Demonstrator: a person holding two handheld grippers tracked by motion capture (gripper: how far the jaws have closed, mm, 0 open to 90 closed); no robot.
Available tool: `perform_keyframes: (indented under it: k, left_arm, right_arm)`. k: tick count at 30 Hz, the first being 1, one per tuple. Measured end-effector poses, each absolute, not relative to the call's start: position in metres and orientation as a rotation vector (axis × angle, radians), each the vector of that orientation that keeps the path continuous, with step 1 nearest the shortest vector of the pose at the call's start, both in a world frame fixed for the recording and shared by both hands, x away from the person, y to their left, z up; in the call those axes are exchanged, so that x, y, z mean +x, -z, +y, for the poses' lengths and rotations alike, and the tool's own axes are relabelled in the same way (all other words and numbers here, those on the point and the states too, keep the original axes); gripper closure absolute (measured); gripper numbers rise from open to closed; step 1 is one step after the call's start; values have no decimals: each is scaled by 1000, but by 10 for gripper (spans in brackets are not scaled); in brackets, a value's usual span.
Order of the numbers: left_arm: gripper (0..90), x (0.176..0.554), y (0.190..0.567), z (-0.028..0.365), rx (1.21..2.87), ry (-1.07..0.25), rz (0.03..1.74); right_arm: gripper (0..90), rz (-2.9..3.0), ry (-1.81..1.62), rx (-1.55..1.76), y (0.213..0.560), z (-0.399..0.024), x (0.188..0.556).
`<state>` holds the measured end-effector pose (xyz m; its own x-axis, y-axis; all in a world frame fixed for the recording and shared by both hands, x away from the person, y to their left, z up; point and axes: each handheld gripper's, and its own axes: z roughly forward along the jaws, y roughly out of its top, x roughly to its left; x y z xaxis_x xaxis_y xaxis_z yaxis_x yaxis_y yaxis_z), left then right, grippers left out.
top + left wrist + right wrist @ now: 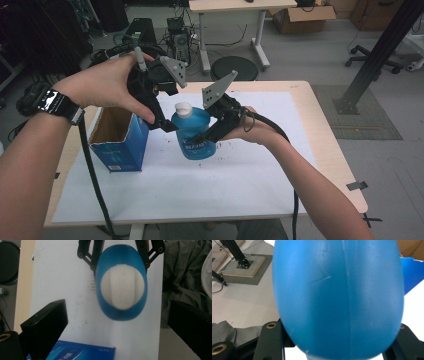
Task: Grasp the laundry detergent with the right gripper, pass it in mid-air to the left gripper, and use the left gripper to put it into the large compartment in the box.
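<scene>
A blue bottle with a white cap hangs upright above the white sheet, and my right gripper is shut on its body from the right. In the right gripper view the bottle sits close up between the black jaws. My left gripper hovers at the bottle's upper left, open. The left gripper view looks straight down on the cap and blue shoulder, with its own jaws spread wide on either side and not touching.
An open blue carton stands on the sheet just left of the bottle; its edge shows as a blue box. The wooden table ends at the right. A round black stool stands beyond the far edge.
</scene>
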<state>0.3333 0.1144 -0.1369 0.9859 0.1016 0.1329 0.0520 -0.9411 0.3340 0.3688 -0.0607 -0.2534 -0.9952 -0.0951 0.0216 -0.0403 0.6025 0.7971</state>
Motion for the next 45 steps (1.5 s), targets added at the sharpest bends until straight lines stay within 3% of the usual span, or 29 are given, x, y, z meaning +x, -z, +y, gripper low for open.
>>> perform_keyframes:
  k: [21,27,45]
  left_arm:
    - [102,337,154,97,2856,-206,95]
    - [183,339,155,93,2871,-195,96]
    - [297,337,158,87,2890,-197,76]
  right_arm:
    - [428,-2764,1379,132,248,-55,366]
    - [428,-2763,1369,130,250,-54,365]
    - [428,-2775,1358,119,253,-51,365]
